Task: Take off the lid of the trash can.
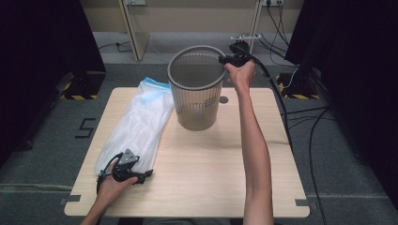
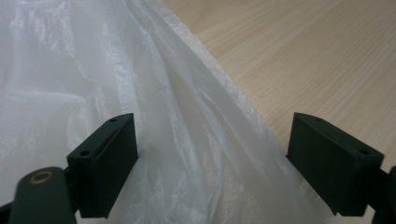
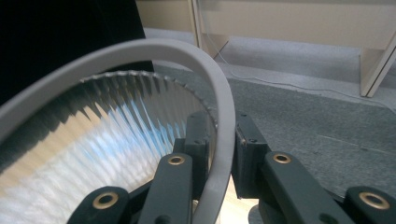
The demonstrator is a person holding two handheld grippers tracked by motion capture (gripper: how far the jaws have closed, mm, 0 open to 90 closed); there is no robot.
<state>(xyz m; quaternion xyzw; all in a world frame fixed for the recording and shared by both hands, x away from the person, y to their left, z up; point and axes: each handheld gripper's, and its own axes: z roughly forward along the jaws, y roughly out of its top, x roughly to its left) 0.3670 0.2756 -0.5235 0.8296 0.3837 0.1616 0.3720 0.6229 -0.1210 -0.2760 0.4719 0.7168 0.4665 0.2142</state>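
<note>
At twelve o'clock on the table (image 1: pixel 197 164), the right gripper (image 1: pixel 224 60) had its jaws clamped on the rim of one grey bin (image 1: pixel 196 89). Toward eight o'clock, the left gripper (image 2: pixel 212 158) stood wide open over one plastic bag (image 1: pixel 136 126); pinching a single layer would probably help.

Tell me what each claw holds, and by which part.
The right claw clamps the grey bin by its rim. The left claw is open around the plastic bag, holding nothing.
</note>
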